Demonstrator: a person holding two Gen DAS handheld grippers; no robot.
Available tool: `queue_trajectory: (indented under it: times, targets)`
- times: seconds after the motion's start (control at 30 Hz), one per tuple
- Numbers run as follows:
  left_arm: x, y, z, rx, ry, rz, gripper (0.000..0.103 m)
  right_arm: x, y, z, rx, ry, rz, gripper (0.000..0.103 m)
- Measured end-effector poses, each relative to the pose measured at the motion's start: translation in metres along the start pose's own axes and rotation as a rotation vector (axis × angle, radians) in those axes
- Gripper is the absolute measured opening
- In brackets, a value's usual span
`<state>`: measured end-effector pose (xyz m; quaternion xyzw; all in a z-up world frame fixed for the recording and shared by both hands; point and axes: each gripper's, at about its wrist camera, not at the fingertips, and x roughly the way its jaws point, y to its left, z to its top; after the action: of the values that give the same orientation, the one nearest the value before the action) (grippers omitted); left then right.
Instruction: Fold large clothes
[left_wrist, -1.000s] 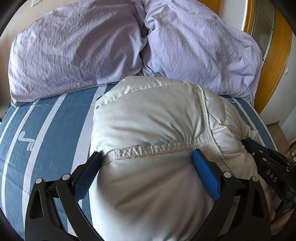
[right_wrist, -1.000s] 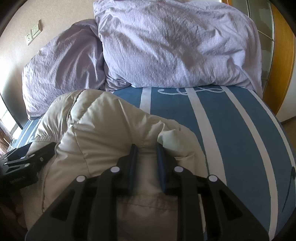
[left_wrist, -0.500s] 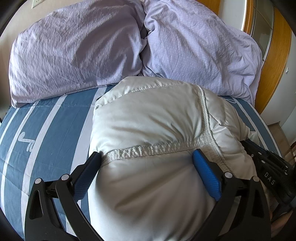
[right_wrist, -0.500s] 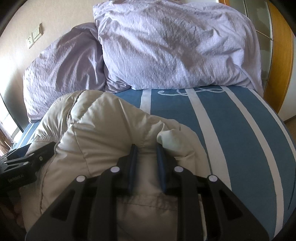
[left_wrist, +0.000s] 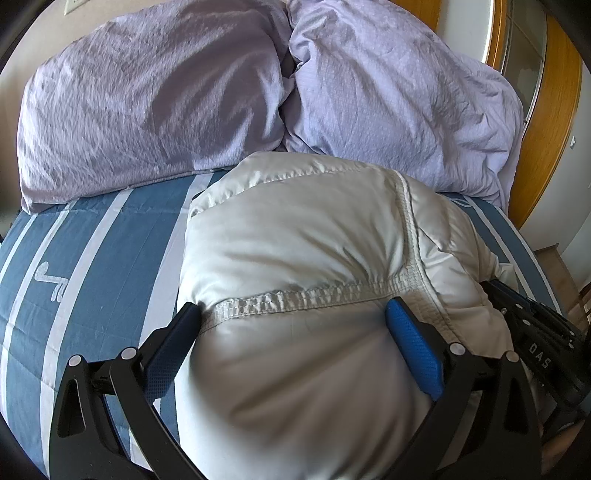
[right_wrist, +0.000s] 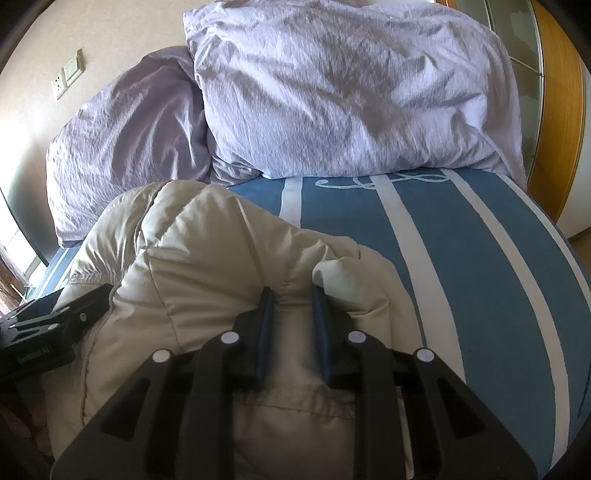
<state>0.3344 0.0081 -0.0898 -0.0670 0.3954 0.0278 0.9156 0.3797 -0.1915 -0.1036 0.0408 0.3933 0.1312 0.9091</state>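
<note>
Clearly light, puffy, slick: white down jacket (left_wrist: 295, 277) bundled on the striped bed (left_wrist: 103, 251), between both tongs. Left tongs (left_wrist: 293, 325) spread wide, hugging its bulk; right tongs (right_wrist: 293, 299) pinched on a fold. Best gripped at stitched seams.

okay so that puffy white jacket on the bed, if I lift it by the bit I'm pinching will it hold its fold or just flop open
Probably flops: the jacket looks soft and puffy, bulging around the left gripper rather than lying flat. Its shell looks shiny, so it may slide on itself. The right gripper pinches only a small fold, so the rest would likely hang and spring open. It is probably light for its bulk.
</note>
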Motion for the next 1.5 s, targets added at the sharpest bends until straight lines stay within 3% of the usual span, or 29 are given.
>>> queue_trajectory:
  times: [0.33, 0.63, 0.77, 0.9, 1.2, 1.5]
  targets:
    - [-0.012, 0.01, 0.003, -0.05, 0.035, -0.027, 0.101, -0.018, 0.001, 0.006, 0.038, 0.037, -0.016, 0.031]
    - [-0.036, 0.025, 0.003, -0.058, 0.026, -0.016, 0.101, -0.047, -0.005, 0.001, 0.044, 0.033, -0.069, 0.068]
    - [-0.044, 0.041, 0.003, -0.083, 0.03, -0.012, 0.101, -0.052, -0.021, 0.0, 0.093, 0.061, -0.048, 0.085]
    - [-0.045, 0.06, 0.004, -0.134, 0.062, -0.025, 0.1, -0.044, -0.043, 0.002, 0.184, 0.152, 0.038, 0.097]
    - [-0.03, 0.076, 0.007, -0.203, 0.145, -0.105, 0.101, -0.009, -0.065, 0.001, 0.299, 0.316, 0.219, 0.101]
    - [-0.003, 0.089, 0.006, -0.328, 0.213, -0.228, 0.102, 0.025, -0.075, -0.005, 0.35, 0.414, 0.351, 0.101]
